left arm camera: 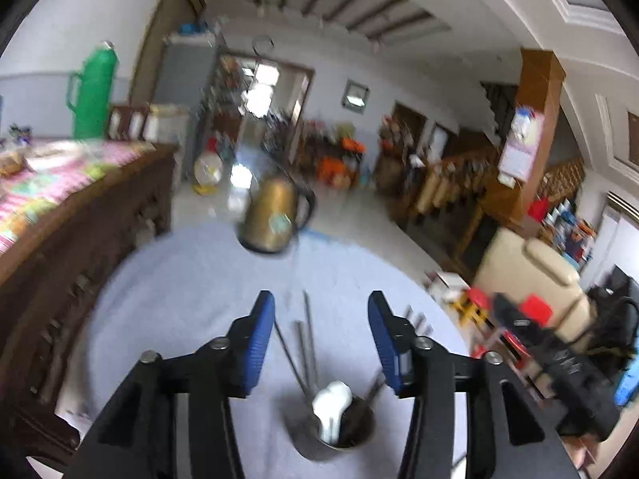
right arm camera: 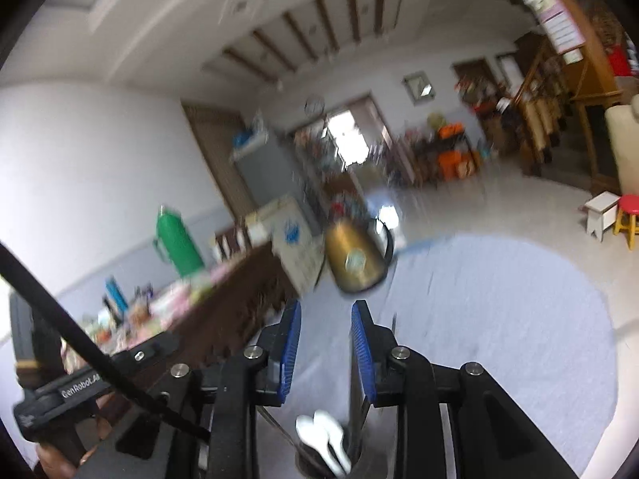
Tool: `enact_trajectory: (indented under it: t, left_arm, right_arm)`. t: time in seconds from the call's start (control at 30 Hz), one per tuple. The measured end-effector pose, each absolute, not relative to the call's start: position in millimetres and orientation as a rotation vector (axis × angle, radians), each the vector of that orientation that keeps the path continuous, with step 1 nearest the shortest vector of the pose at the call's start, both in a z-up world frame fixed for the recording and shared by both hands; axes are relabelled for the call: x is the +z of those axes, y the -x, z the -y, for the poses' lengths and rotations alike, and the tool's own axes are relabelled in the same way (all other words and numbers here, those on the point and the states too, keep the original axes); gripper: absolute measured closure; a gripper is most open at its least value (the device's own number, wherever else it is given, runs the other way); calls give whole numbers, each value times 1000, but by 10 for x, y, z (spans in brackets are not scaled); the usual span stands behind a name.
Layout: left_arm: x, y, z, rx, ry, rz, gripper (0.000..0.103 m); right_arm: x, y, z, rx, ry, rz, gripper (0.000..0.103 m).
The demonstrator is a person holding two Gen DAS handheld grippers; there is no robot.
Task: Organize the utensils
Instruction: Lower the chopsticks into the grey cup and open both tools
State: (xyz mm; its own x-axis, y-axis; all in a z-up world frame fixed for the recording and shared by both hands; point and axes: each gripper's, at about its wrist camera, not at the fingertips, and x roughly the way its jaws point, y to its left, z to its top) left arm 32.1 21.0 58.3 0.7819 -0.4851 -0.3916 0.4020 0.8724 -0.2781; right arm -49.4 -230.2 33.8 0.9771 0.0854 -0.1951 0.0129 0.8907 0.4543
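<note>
I stand over a round table [left arm camera: 191, 279] draped in pale grey-blue cloth, with a gold kettle [left arm camera: 271, 215] at its far edge and a green thermos [left arm camera: 94, 92] on a sideboard off to my left. Close beneath my tools sits a small dark metal cup [left arm camera: 343, 431] holding white spoons [left arm camera: 333, 403] and thin metal chopsticks [left arm camera: 307, 343] that lean out over the rim toward the kettle. My left gripper [left arm camera: 321, 339] hangs above the cup with its blue pads spread wide and nothing between them. My right gripper [right arm camera: 325, 343] is set narrower, a clear gap between the pads, and it too holds nothing. I judge the cup light and easy to tip, the chopsticks stiff, slim and slippery, best pinched at mid-shaft across their width; the spoons look like smooth, hard ceramic or plastic, perhaps breakable, so I would take one by the handle. The left view shows the whole cup, the chopsticks' length and what looks like fork tines [left arm camera: 415, 319] behind my right-hand pad. The right view cuts the cup off at the bottom edge but shows my other tool's black body [right arm camera: 80, 383], the hand gripping it, and the table's broad bare right half. Both views are blurred.
</note>
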Motion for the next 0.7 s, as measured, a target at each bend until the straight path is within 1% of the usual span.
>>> enact_trajectory:
  t: [0.03, 0.07, 0.1, 0.17, 0.4, 0.53, 0.57, 0.6, 0.67, 0.7]
  left_arm:
    - [614, -305, -274, -466, 191, -458, 50]
    - [619, -299, -327, -452, 195, -455, 46]
    - [605, -308, -367, -435, 196, -460, 40]
    - [503, -322, -413, -369, 186, -491, 35]
    - [49, -326, -441, -175, 78, -600, 33]
    - [-45, -341, -462, -135, 56, -631, 33]
    - [-44, -332, -463, -127, 53, -630, 33]
    - [-34, -341, -448, -125, 48, -625, 33]
    - [-1, -340, -421, -112, 29, -607, 33]
    - [6, -327, -417, -106, 18, -597, 33]
  right_arm:
    - [373, 568, 2372, 20, -483, -185, 75]
    - [395, 624, 2420, 5, -491, -167, 75]
    - [383, 673, 2473, -19, -497, -154, 75]
    - [339, 700, 2537, -51, -508, -158, 75]
    - [-101, 619, 2783, -98, -598, -338, 75]
    - [-234, 667, 2826, -108, -585, -398, 74]
    - [-260, 679, 2827, -104, -587, -405, 72]
    - [-280, 698, 2827, -103, -584, -411, 65]
    - [-285, 699, 2781, -108, -569, -420, 56]
    - [-288, 715, 2777, -108, -566, -417, 56]
